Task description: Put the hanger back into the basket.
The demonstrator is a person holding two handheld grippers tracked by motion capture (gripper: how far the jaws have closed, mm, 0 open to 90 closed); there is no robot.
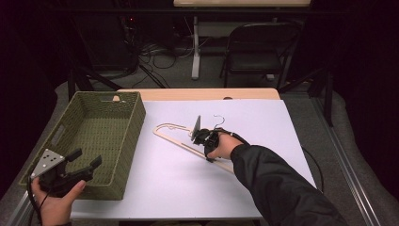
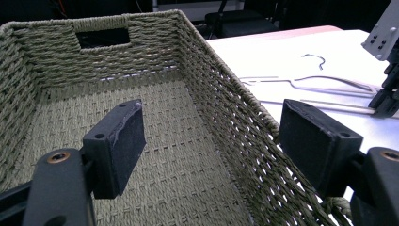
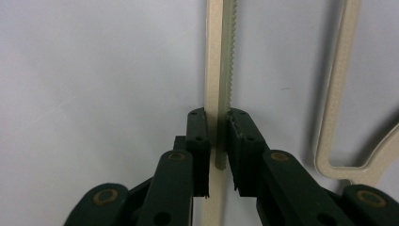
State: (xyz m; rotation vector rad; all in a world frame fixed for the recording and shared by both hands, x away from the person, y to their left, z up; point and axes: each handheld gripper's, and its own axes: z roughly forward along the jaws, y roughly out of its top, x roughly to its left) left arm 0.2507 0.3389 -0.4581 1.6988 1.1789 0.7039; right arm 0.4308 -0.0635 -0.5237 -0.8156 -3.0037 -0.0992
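Right gripper point(image 3: 218, 141) is clamped on the thin bar of your flat beige wooden hanger point(image 1: 175, 136) — lift unevenly and its long end swings toward nine o'clock, snagging the green woven basket point(image 1: 133, 136).

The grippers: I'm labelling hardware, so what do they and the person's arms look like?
Both are black two-jaw tools. The left gripper carries a grey three-cornered plate with dark dots, brass-coloured rivets and a trailing cable. The right gripper has flat black pads. A dark sleeve covers the right arm.
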